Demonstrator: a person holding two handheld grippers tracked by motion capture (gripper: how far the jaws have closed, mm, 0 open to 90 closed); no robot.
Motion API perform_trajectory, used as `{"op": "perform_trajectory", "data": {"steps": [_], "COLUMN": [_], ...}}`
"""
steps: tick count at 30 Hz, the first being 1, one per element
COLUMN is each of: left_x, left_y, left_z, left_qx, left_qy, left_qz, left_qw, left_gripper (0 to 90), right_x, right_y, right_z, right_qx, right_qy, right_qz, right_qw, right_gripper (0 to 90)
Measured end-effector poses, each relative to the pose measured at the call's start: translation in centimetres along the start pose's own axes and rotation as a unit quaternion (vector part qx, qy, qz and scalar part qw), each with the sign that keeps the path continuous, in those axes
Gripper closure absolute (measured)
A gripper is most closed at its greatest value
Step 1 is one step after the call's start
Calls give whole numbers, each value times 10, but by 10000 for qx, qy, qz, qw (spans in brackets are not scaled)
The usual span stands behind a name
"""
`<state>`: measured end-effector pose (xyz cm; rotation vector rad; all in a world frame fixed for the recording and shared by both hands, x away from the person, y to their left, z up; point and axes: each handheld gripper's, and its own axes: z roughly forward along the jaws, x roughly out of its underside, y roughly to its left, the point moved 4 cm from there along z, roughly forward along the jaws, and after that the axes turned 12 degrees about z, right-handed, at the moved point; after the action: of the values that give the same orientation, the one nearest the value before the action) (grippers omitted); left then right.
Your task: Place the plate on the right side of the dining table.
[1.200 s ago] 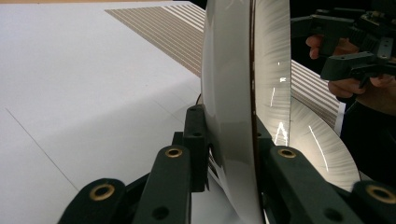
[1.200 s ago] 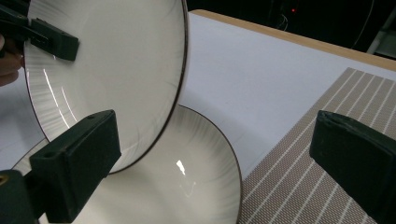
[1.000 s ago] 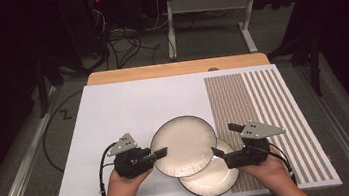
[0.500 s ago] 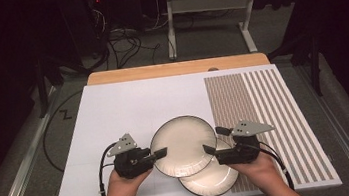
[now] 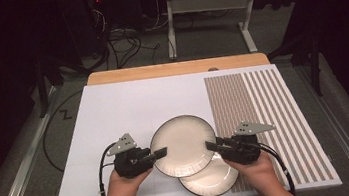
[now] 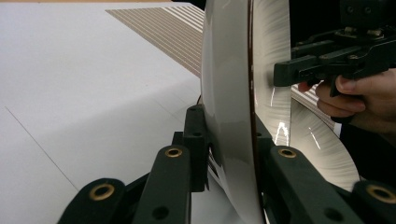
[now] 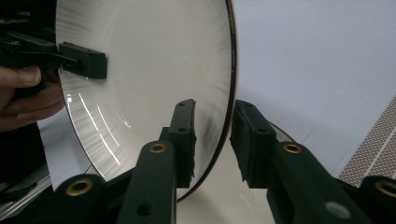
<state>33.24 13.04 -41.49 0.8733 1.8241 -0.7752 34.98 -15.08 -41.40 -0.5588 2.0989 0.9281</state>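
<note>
A white plate with a dark rim [image 5: 183,144] is held level just above a second, similar plate [image 5: 213,181] that lies on the white mat. My left gripper [image 5: 161,153] is shut on the upper plate's left rim; its own view shows its pads [image 6: 196,135] clamping the edge of that plate [image 6: 229,93]. My right gripper [image 5: 211,146] has just been closing. Its pads [image 7: 184,135] now pinch the opposite rim of the upper plate [image 7: 149,56], with the lower plate [image 7: 224,200] beneath. Each gripper view shows the other gripper across the plate [image 6: 285,74] [image 7: 93,65].
The white mat [image 5: 128,108] has a brown striped panel [image 5: 253,98] on its right side and a wooden table edge [image 5: 179,68] at the back. Cables and metal table legs [image 5: 169,28] stand on the floor beyond.
My right gripper moved left onto the upper plate's right rim and its jaws closed on it. The left gripper and both plates stayed put.
</note>
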Motion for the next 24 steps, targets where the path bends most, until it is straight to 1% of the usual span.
{"op": "perform_trajectory", "data": {"steps": [1,2,3,7,10,12,14,16,24], "left_x": [0,0,0,1,1,1,2,1,-1], "left_y": [0,1,0,1,2,2,3,2,-1], "left_z": [0,1,1,1,1,1,1,1,2], "left_qx": [13,23,19,33,58,71,92,118,70], "left_qy": [-15,-30,-42,-37,-42,-46,-69,-89,-143], "left_qz": [-37,-104,-144,-248,-428,-462,-575,-700,-788], "left_qw": [10000,9999,9999,9997,9991,9989,9983,9974,9968], "left_gripper": [765,767,768,771,773,776,780,785,791], "right_x": [0,0,0,-1,-1,-1,-1,-1,-2], "right_y": [0,0,-1,-3,-3,-3,-3,-3,-3], "right_z": [0,0,0,0,1,1,0,0,-4], "right_qx": [13,23,30,36,39,37,8,1,41], "right_qy": [0,11,-1,15,41,38,42,46,74], "right_qz": [18,112,143,226,305,334,406,416,502], "right_qw": [10000,9999,9999,9997,9995,9994,9992,9991,9987], "right_gripper": [760,785,797,815,829,833,837,840,850]}}
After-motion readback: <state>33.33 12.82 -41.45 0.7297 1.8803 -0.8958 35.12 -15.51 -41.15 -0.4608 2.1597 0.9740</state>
